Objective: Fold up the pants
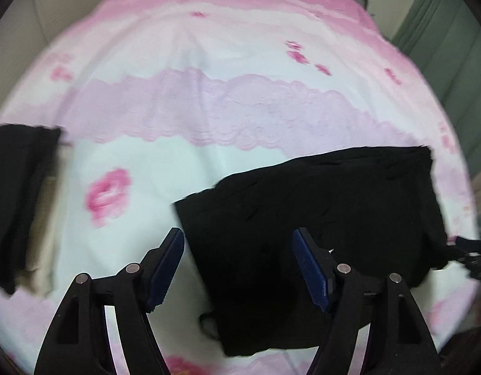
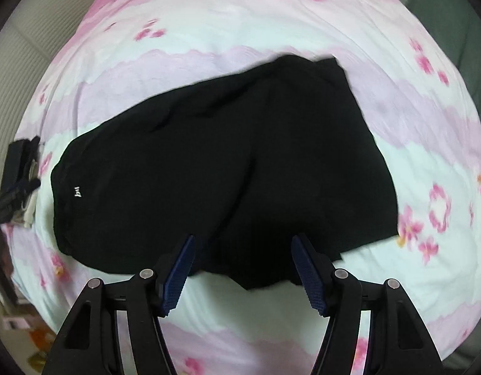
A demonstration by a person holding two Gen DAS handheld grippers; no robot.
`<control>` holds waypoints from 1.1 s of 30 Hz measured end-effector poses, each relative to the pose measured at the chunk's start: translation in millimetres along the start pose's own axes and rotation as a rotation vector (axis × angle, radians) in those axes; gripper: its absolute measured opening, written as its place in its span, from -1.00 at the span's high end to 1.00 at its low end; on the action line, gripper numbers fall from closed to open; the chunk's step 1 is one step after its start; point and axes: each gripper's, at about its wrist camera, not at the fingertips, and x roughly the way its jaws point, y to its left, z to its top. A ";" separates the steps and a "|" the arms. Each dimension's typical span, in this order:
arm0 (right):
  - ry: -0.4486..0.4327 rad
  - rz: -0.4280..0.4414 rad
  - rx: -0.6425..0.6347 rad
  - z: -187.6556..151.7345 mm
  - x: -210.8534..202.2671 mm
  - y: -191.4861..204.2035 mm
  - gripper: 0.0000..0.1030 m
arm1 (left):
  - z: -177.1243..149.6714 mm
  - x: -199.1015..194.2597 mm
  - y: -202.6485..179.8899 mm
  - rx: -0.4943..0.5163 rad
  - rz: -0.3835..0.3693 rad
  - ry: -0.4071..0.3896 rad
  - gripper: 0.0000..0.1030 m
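Both tongs stand released with nothing between their blue pads. My left gripper (image 1: 239,265) hangs with its jaws spread over the near edge of the black pants (image 1: 318,237), and my right gripper (image 2: 243,268) is spread the same way over the near hem of that garment (image 2: 215,168).

From the right wrist I see the pants lying in a compact folded bundle on the pink-and-white floral bedsheet (image 2: 271,15), roughly mid-bed, with a small white logo (image 2: 78,192) near the bundle's left end. A crease runs down the middle of the cloth. From the left wrist the same bundle sits to the right of centre, its left edge just between my open pads.

At the far left of the left wrist view a second dark cloth (image 1: 18,193) lies on something pale; the blur is heavy there, so I can't say what it is. The right gripper shows at the right rim of that view, beside the bundle. A green curtain (image 1: 453,40) hangs beyond the bed.
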 end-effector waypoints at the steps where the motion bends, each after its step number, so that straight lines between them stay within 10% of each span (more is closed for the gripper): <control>1: -0.009 -0.005 -0.017 4.4 1.1 11.8 -0.26 | 3.6 6.9 5.6 -0.014 -0.029 0.021 -0.26; 6: -0.019 0.074 -0.020 16.7 2.0 48.1 -0.26 | 0.9 29.3 31.2 -0.130 -0.113 0.108 0.22; 33: 0.059 0.070 -0.074 17.9 14.0 106.1 -0.26 | 15.6 75.8 67.1 -0.344 -0.403 0.124 0.54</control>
